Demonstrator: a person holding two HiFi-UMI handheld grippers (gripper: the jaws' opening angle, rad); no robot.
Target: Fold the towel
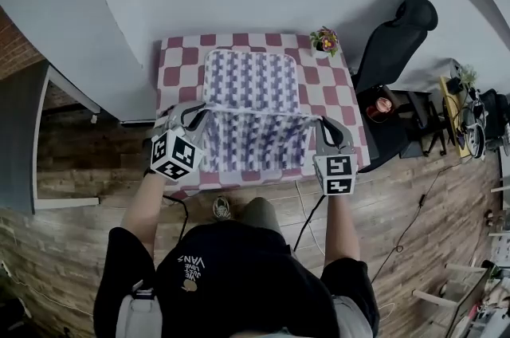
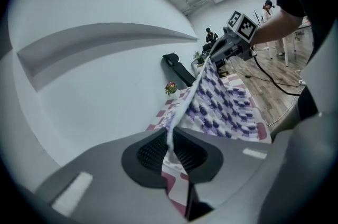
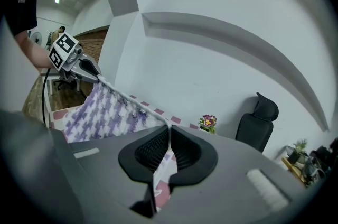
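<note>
A white towel with a purple houndstooth pattern [image 1: 253,101] lies on a table under a red and white checked cloth [image 1: 179,61]. My left gripper [image 1: 199,115] is shut on the towel's near left corner, and my right gripper [image 1: 319,123] is shut on its near right corner. The near edge is lifted and stretched taut between them above the towel's middle. In the left gripper view the towel [image 2: 219,101] runs from between the pads [image 2: 153,151] across to the right gripper [image 2: 224,48]. In the right gripper view the towel [image 3: 100,112] stretches away to the left gripper [image 3: 90,71].
A small potted flower [image 1: 324,40] stands on the table's far right corner. A black office chair [image 1: 394,37] is right of the table, with a cluttered shelf [image 1: 458,109] beyond it. A white wall runs behind the table. The floor is wood planks.
</note>
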